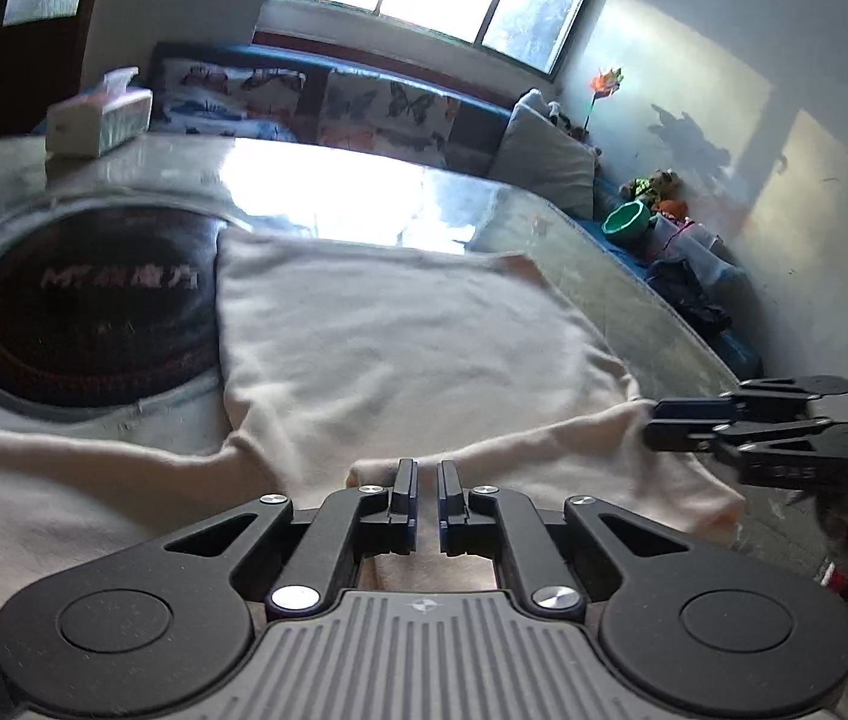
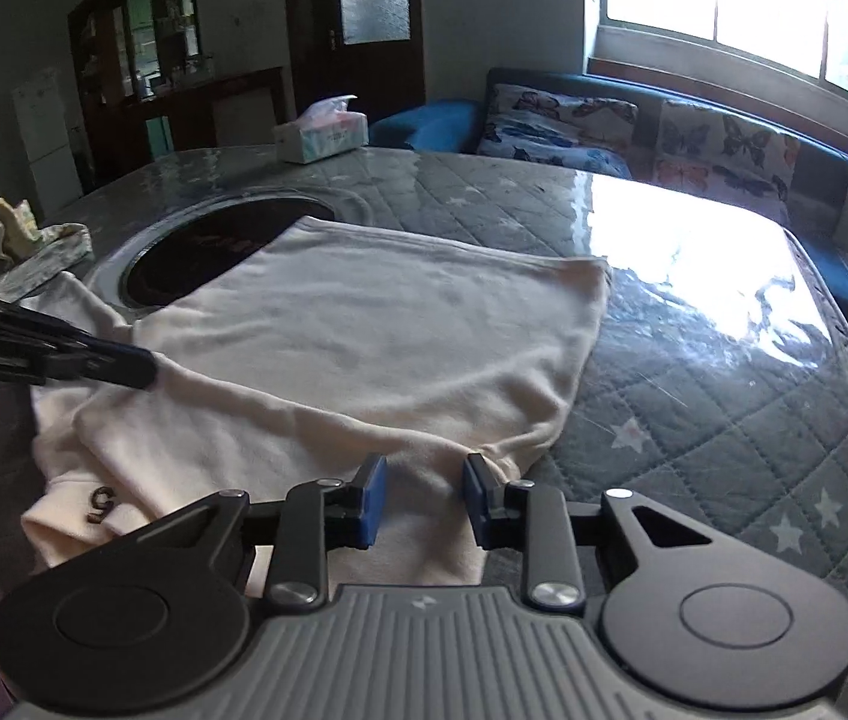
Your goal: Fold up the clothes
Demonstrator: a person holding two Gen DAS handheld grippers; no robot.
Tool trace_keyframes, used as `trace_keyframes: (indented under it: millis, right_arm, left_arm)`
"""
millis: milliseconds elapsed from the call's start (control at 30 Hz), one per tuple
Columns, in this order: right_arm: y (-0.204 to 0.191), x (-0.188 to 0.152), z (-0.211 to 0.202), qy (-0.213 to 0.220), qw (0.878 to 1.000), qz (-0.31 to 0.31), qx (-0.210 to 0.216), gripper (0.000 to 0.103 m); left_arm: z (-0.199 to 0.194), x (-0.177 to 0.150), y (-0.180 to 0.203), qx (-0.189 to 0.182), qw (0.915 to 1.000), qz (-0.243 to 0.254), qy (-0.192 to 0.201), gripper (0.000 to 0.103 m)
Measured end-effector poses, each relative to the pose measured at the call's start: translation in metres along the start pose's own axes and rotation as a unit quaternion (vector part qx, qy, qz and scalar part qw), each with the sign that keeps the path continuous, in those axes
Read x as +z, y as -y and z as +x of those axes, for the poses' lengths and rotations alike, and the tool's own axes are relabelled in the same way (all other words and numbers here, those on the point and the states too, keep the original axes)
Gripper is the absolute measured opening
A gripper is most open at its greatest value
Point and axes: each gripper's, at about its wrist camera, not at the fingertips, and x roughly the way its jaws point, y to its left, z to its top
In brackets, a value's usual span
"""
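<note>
Left gripper (image 1: 426,495): pinched the cream garment (image 1: 399,324), near edge.
Right gripper (image 2: 425,501): spread, holding nothing.
Risk: one-sided lift would skew the fold.

home living room | butterfly-cushioned sofa (image 2: 664,132) | tissue box (image 2: 321,135) | wooden cabinet (image 2: 141,42)
</note>
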Motion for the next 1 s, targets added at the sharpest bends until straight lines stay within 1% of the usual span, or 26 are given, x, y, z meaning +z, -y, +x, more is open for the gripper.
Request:
trace_keyframes:
  millis: [100,200,267,367,433,500,533,567,667,733,800,833,900,1000]
  right_arm:
    - [-0.005,-0.001,0.000,-0.004,1.000,-0.011,-0.005,0.028]
    - [-0.012,-0.001,0.000,-0.004,1.000,-0.024,-0.011,0.028]
    - [-0.021,0.002,-0.004,0.003,0.999,-0.032,0.002,0.028]
    - [-0.040,0.007,-0.004,0.000,0.998,-0.044,0.042,0.029]
    - [-0.054,0.009,0.000,-0.006,0.996,-0.060,0.061,0.029]
    - [-0.071,0.011,0.005,-0.011,0.993,-0.080,0.084,0.029]
    - [-0.078,0.013,0.007,-0.012,0.992,-0.088,0.094,0.029]
    - [-0.085,0.014,0.009,-0.012,0.990,-0.095,0.103,0.029]
    - [-0.103,0.019,0.015,-0.013,0.985,-0.115,0.125,0.029]
    - [-0.112,0.022,0.019,-0.012,0.983,-0.124,0.136,0.029]
    - [-0.121,0.024,0.023,-0.013,0.981,-0.132,0.144,0.029]
    - [-0.125,0.024,0.025,-0.015,0.980,-0.136,0.147,0.029]
    - [-0.132,0.023,0.030,-0.019,0.978,-0.143,0.153,0.029]
    - [-0.141,0.019,0.036,-0.031,0.976,-0.153,0.153,0.029]
  left_arm:
    - [-0.001,-0.004,-0.003,-0.002,1.0000,-0.007,0.001,0.008]
    - [-0.015,-0.005,-0.009,0.006,0.9997,-0.018,0.014,0.009]
    - [-0.025,-0.008,-0.019,0.024,0.9989,-0.035,0.023,0.009]
    - [-0.043,-0.013,-0.041,0.063,0.9953,-0.066,0.034,0.010]
    - [-0.057,-0.017,-0.056,0.093,0.9910,-0.085,0.045,0.014]
    - [-0.072,-0.020,-0.070,0.129,0.9848,-0.100,0.059,0.017]
    - [-0.079,-0.022,-0.076,0.148,0.9809,-0.107,0.067,0.018]
    - [-0.086,-0.023,-0.083,0.168,0.9766,-0.113,0.074,0.020]
    - [-0.102,-0.026,-0.100,0.225,0.9615,-0.130,0.090,0.031]
    - [-0.112,-0.029,-0.113,0.254,0.9510,-0.147,0.098,0.033]
    - [-0.120,-0.031,-0.123,0.281,0.9403,-0.161,0.105,0.036]
    - [-0.122,-0.032,-0.128,0.290,0.9363,-0.166,0.107,0.037]
    - [-0.124,-0.032,-0.135,0.305,0.9300,-0.175,0.109,0.041]
    - [-0.126,-0.033,-0.145,0.326,0.9200,-0.187,0.112,0.042]
